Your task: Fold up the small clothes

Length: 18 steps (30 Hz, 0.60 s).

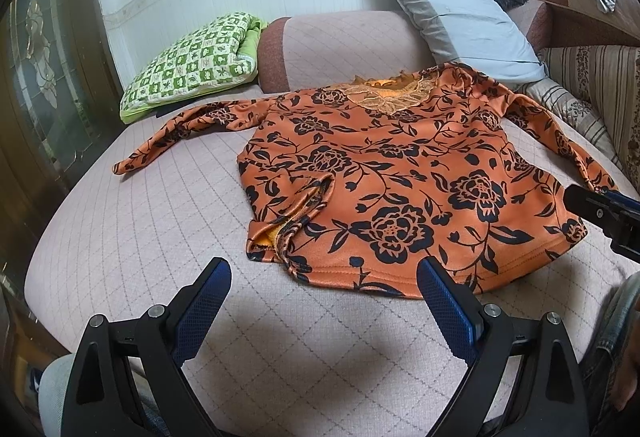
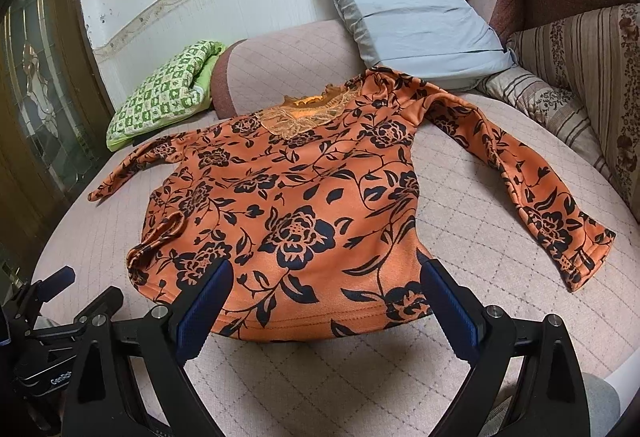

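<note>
Both grippers, left (image 1: 323, 275) and right (image 2: 326, 277), hover with fingers spread, holding nothing. An orange flowered shirt (image 2: 304, 205) lies flat on the pink bed (image 1: 132, 237).

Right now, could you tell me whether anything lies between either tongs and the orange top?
Nothing visible does. The top lies spread on the bed cover, with only bare cover before the open left tongs; the open right tongs are already at its hem.

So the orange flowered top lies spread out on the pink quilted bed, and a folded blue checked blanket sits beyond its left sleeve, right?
Nearly. The folded checked blanket is green and white, not blue, as the left wrist view shows. The rest holds: the orange flowered top lies spread on the pink quilted bed, with the blanket beyond its left sleeve.
</note>
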Each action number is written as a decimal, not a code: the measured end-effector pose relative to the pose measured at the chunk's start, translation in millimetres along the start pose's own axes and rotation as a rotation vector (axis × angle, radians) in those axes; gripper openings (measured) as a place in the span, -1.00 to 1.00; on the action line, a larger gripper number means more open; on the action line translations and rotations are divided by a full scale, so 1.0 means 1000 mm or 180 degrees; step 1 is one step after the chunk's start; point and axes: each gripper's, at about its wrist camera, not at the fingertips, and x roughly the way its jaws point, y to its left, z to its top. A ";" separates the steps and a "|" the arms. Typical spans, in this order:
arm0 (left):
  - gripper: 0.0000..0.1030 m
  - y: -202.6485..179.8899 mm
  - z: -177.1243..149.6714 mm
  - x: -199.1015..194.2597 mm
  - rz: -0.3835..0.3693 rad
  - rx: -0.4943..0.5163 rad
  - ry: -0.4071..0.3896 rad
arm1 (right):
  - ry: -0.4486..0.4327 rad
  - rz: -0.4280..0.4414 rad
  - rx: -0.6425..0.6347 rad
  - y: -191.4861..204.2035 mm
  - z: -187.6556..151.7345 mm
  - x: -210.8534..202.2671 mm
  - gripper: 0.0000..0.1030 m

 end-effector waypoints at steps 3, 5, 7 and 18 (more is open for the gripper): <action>0.84 0.000 0.002 0.001 0.0004 0.0008 0.0009 | 0.0064 -0.0026 0.0044 -0.004 0.003 -0.001 0.85; 0.84 -0.001 0.005 0.001 -0.0053 0.0002 0.0031 | 0.0056 0.0020 0.0108 -0.009 0.006 -0.005 0.85; 0.84 -0.004 0.010 0.001 -0.0081 0.0025 0.0043 | 0.0053 0.0044 0.0182 -0.015 0.012 -0.008 0.85; 0.84 -0.031 0.052 0.002 -0.0323 0.0044 0.0023 | 0.0181 -0.0240 0.0227 -0.032 0.041 -0.019 0.84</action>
